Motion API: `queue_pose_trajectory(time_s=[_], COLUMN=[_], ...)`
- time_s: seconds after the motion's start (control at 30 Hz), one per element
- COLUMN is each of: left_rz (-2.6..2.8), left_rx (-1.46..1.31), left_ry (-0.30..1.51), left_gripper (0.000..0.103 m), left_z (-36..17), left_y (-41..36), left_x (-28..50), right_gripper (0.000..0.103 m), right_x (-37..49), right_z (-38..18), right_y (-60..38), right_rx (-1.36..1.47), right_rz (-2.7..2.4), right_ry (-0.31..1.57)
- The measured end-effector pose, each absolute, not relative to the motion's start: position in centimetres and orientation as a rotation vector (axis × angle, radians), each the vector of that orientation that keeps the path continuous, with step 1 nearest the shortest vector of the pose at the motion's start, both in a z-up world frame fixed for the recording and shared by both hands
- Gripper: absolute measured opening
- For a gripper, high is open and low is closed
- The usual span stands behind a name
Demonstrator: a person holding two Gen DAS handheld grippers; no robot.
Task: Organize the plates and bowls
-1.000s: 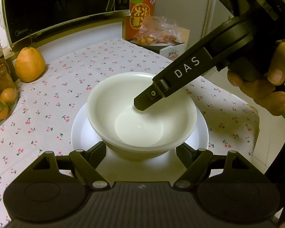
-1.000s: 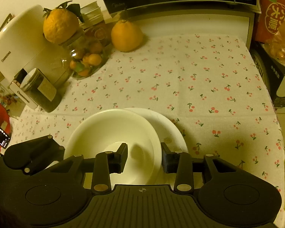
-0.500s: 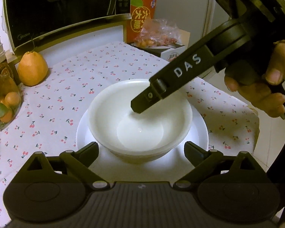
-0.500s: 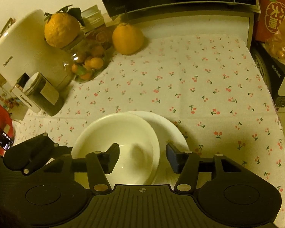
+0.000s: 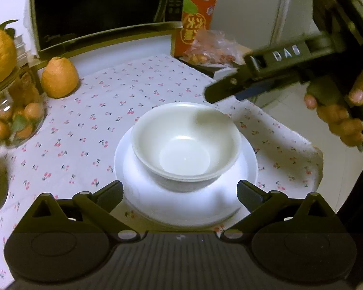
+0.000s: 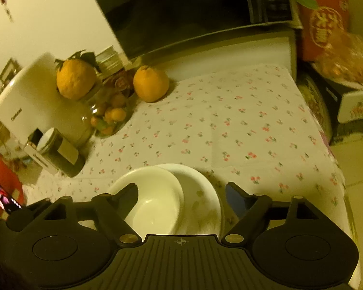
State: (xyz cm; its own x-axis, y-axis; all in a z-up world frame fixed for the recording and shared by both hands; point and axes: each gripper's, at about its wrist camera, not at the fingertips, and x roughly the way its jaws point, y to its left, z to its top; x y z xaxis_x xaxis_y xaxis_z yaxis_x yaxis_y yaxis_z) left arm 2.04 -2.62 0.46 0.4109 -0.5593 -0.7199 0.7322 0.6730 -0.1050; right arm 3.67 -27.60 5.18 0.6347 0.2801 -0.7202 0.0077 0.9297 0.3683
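A white bowl stands on a white plate on the cherry-print cloth. My left gripper hovers at the plate's near edge. Its jaws are opening wide, and the pads touch neither bowl nor plate. In the right wrist view the same bowl and plate lie just past my right gripper. Its jaws are opening with nothing pressed between them. From the left wrist view, the right gripper's fingers hang above and beyond the bowl's far right rim, clear of it, held by a person's hand.
A microwave stands at the back, a large orange fruit before it. A glass jar of small oranges, a white appliance and a dark canister crowd the left. A red carton and the table edge lie right.
Both grippers have opened wider and drawn back and up from the bowl. The right finger, which reached down into the bowl, has lifted out toward the upper right.
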Motion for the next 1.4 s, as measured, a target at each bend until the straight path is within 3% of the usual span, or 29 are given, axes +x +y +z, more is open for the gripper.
queue_pose_trajectory(time_s=[0.17,0.67,1.4], left_rz=[-0.754,-0.393,-0.094], left_rx=[0.205,0.085,0.019], left_ry=[0.816,0.83,0.888], left_gripper=[0.102,0.102,0.103], left_z=[0.5,1.2,0.6], left_y=[-2.0,-0.9,-0.9], left_x=[0.3,-2.1,-3.8], right_gripper=[0.081,0.094,0.099], right_x=[1.4,-4.5,-6.3], right_z=[4.6,3.6,1.9], right_y=[-28.5,-26.3,-22.0], right_rx=[0.374,0.286,0.144], right_rz=[0.106,0.028,-0.061], right_ry=[0.884,0.831,0.869])
